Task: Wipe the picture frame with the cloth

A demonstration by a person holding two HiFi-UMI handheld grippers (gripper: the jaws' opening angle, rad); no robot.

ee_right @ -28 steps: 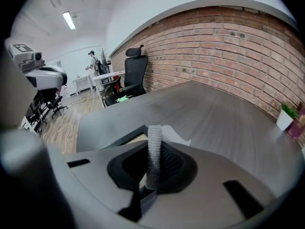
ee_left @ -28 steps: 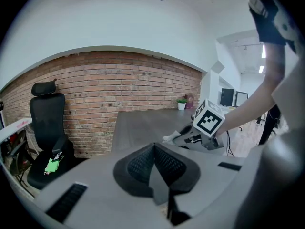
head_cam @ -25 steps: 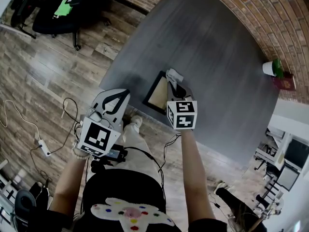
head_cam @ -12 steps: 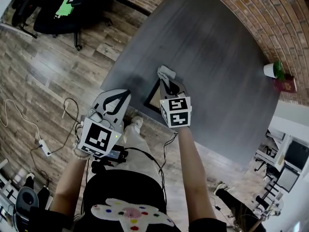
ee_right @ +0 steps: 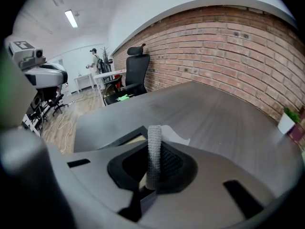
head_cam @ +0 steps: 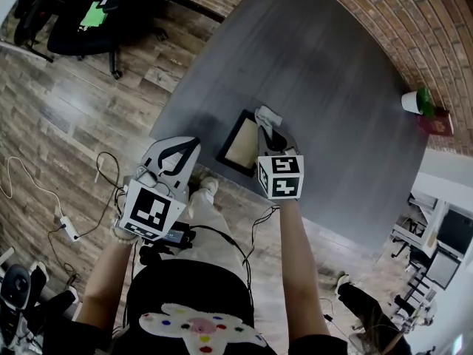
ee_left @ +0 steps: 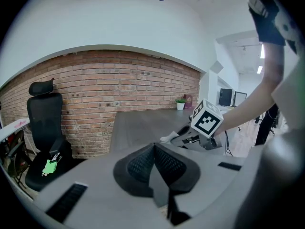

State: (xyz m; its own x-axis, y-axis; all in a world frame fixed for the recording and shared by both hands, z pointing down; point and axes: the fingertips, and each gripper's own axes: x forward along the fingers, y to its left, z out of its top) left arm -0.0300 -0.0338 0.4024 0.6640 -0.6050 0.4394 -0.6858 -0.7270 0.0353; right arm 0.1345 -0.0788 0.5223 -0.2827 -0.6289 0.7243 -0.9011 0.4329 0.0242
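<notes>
The picture frame [head_cam: 238, 145], black-edged with a pale beige middle, lies flat near the front edge of the grey table [head_cam: 325, 72]. My right gripper [head_cam: 267, 130] hovers over the frame's right side, shut on a white cloth [head_cam: 267, 115] that sticks out past its tips. In the right gripper view a knitted strip of the cloth [ee_right: 154, 137] stands pinched between the jaws, with the frame [ee_right: 125, 138] just beyond. My left gripper [head_cam: 176, 152] is off the table's edge, above the floor, shut on nothing; its pads [ee_left: 143, 163] meet.
A small white plant pot [head_cam: 411, 103] and a red book [head_cam: 436, 126] sit at the table's far right by the brick wall. A black office chair [head_cam: 92, 13] stands on the wooden floor at upper left. Cables [head_cam: 18, 177] trail on the floor.
My right gripper swept left across the frame with the cloth, then came back to the frame's right side. The left gripper stayed put.
</notes>
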